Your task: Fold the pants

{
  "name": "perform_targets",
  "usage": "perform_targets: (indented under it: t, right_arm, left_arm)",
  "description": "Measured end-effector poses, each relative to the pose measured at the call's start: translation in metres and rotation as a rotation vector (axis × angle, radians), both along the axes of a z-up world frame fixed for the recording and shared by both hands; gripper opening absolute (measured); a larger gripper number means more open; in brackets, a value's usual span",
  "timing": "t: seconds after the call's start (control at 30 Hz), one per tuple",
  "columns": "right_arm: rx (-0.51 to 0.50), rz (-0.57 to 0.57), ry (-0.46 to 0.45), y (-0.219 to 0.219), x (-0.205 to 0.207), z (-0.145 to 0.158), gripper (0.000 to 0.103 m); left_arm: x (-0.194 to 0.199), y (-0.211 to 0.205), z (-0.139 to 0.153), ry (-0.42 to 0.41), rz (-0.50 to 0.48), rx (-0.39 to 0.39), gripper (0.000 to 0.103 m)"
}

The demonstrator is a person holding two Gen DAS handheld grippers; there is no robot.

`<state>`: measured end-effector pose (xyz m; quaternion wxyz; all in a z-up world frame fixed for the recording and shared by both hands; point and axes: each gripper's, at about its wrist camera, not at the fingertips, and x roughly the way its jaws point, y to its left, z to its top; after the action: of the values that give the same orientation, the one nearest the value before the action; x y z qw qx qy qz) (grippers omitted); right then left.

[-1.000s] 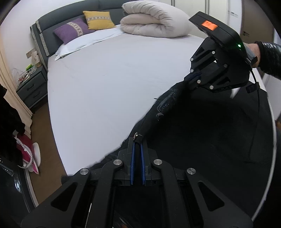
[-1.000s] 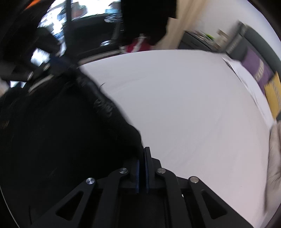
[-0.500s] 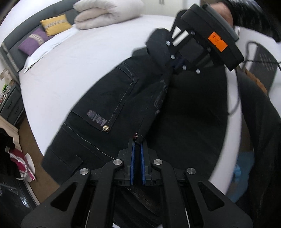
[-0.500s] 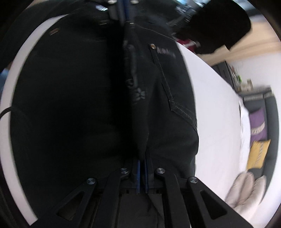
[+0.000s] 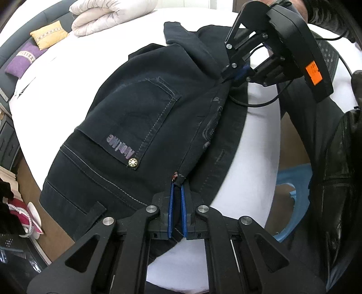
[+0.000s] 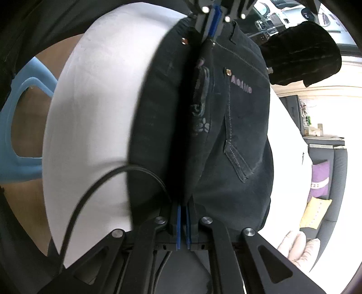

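Note:
Dark navy pants (image 5: 140,126) lie folded lengthwise near the white bed's (image 5: 67,74) corner, back pocket with a purple logo facing up. My left gripper (image 5: 177,187) is shut on the folded edge at the waistband end, by a small red zipper pull. At the far end of the same fold my right gripper (image 5: 237,74) is shut on the cloth. In the right wrist view the pants (image 6: 237,135) run from my right gripper (image 6: 183,208) up to the left gripper (image 6: 213,20) at the top. The held fold stands slightly raised between them.
A rolled cream duvet (image 5: 108,15), a yellow pillow (image 5: 48,34) and a purple pillow (image 5: 21,61) lie at the headboard. A light blue plastic stool (image 6: 20,126) stands on the wooden floor beside the bed. A black cable (image 6: 90,194) trails over the mattress corner. The person's dark jacket (image 5: 334,176) fills the right.
Both grippers swung across, carrying the pants' edge over, so the pants now lie folded in half with the back pocket up. Both stayed shut on the cloth and have sunk slightly toward the bed.

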<state>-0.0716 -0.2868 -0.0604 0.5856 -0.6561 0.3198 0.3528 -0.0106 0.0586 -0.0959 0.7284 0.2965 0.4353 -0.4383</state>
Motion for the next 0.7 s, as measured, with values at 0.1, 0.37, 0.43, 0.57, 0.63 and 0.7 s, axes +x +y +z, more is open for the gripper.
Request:
perform_targets:
  t: [0.1,0.37,0.43,0.57,0.63,0.7]
  right_arm:
    - [0.002,-0.021,-0.004,0.002,-0.009,0.001,0.004]
    - [0.007,-0.084,-0.016,0.004,-0.017,-0.010,0.005]
    - [0.002,-0.096,-0.031,0.004,-0.033,-0.015,0.007]
    - [0.018,-0.131,-0.059,0.007,-0.033,-0.016,0.008]
    - [0.021,-0.143,-0.074,0.008,-0.039,-0.019,0.008]
    - [0.019,-0.151,-0.090,0.009,-0.043,-0.022,0.008]
  left_arm:
    - [0.001,0.001,0.008,0.004,-0.024,0.008,0.005]
    - [0.014,0.008,0.000,0.039,0.033,-0.013,0.007]
    - [0.013,0.006,0.000,0.032,0.052,-0.017,0.008]
    - [0.007,0.020,0.016,0.047,0.088,-0.007,0.009]
    - [0.012,0.026,0.034,0.081,0.131,-0.040,0.009]
    - [0.015,0.025,0.056,0.080,0.162,-0.116,0.009]
